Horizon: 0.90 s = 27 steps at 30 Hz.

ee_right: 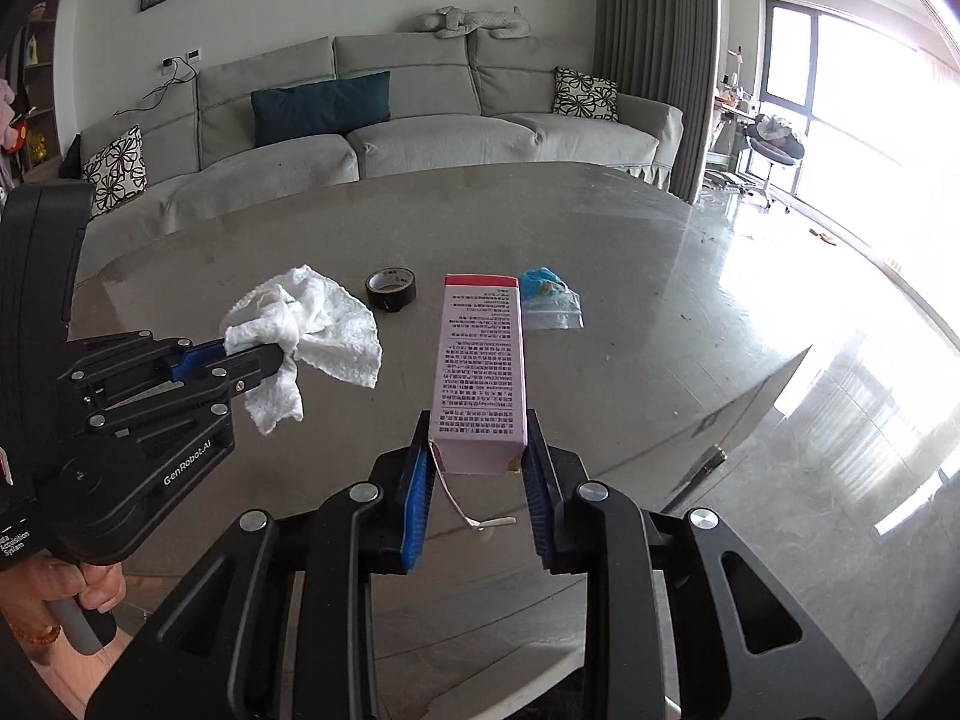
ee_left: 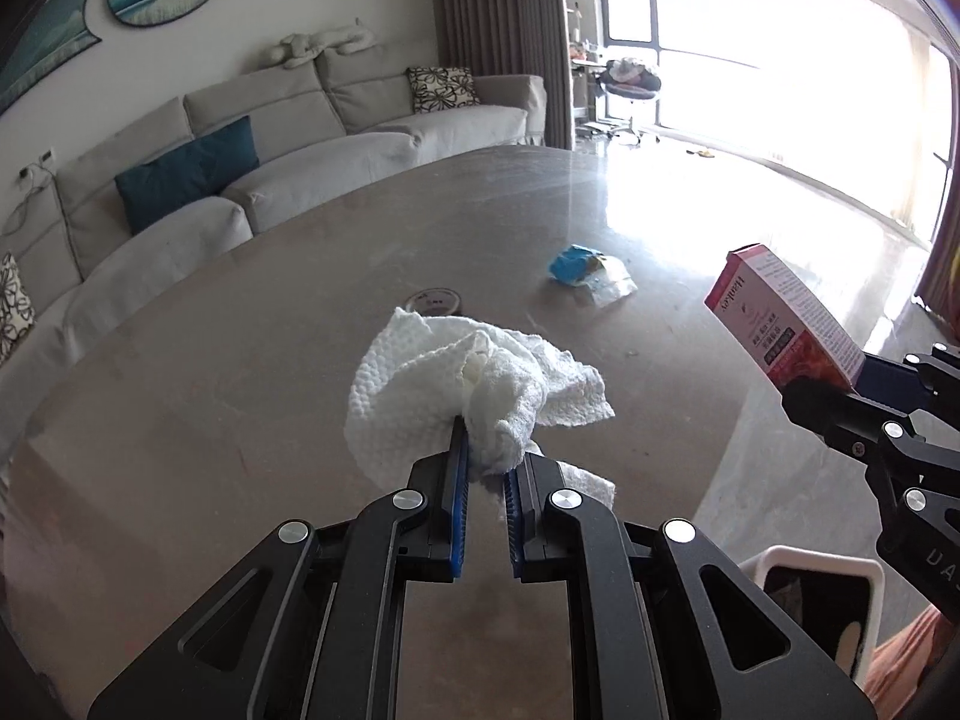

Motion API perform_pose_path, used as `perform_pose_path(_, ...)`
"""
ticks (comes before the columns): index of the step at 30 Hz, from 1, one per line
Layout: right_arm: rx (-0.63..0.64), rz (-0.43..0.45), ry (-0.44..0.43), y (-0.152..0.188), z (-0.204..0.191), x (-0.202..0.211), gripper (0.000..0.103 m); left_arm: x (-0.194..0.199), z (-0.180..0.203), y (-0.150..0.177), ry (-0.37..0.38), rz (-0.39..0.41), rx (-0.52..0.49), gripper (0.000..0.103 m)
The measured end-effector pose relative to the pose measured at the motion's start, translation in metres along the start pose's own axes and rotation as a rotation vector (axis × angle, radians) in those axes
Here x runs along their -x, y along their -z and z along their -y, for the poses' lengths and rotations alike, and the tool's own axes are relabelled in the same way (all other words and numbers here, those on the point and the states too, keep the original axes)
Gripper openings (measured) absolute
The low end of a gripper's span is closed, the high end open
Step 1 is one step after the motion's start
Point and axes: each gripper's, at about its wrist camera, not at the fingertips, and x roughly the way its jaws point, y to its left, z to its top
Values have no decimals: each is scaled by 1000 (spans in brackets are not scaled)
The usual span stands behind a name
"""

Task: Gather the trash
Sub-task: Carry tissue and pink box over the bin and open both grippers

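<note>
The left tongs [ee_left: 486, 450] are clamped tight on a crumpled white paper towel [ee_left: 468, 384], which hangs from their tips above the grey desk [ee_left: 240, 360]; its loose corners droop on both sides of the blue pads. Just beyond the towel, ahead of these tongs, a roll of black tape [ee_right: 391, 289] lies flat on the desk. Farther ahead and to the right of the left tongs sits a clear zip bag with something blue inside [ee_left: 591, 270], resting on the desk well apart from both tools. The right tongs [ee_right: 477, 450] grip the near end of a pink and white carton [ee_right: 480, 360], one pad pressed on each side, so the box sticks out forward along them, lifted off the desk; a torn flap and a thin strip dangle from its near end. Below the right tongs, past the near edge of the desk, the rim of a white bin [ee_left: 816, 558] shows.
</note>
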Motion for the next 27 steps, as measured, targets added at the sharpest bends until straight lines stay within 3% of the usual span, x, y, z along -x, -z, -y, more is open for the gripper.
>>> perform_pose_path(4,-64,-21,95,45,22,35,29,20,55,29,104,-5,-129,10)
perform_pose_path(10,-169,-131,197,112,47,64,29,38,123,75,238,-42,-319,10)
perform_pose_path(15,-258,-194,239,154,65,72,29,32,160,102,292,-90,-432,10)
perform_pose_path(24,-300,-247,259,183,76,65,29,16,189,123,335,-161,-524,12)
perform_pose_path(26,-302,-259,258,189,78,66,29,9,197,129,384,-224,-572,25)
perform_pose_path(27,-302,-265,258,191,77,66,29,6,200,135,378,-241,-595,61)
